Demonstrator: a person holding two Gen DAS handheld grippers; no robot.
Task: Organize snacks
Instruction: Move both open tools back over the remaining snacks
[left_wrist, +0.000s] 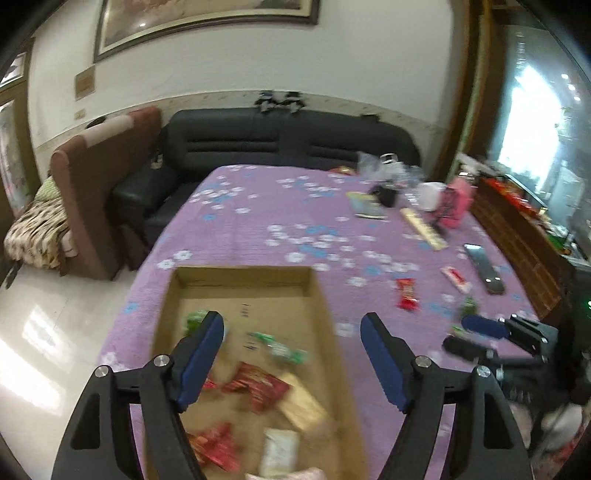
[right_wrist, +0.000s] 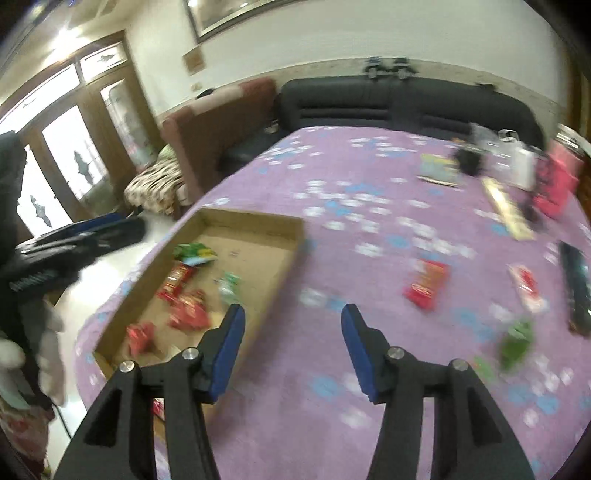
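Cardboard box (left_wrist: 236, 280) lengthwise away from left gripper's (left_wrist: 291, 354) spread jaws

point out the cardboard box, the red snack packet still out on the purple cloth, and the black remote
cardboard box (left_wrist: 243, 275): left wrist view, far wall.
red snack packet (right_wrist: 426, 283): right wrist view, middle of the wrapper.
black remote (left_wrist: 484, 264): left wrist view, middle of its top face.

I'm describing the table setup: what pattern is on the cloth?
Purple cloth with white and blue flowers, clearest in the left wrist view.
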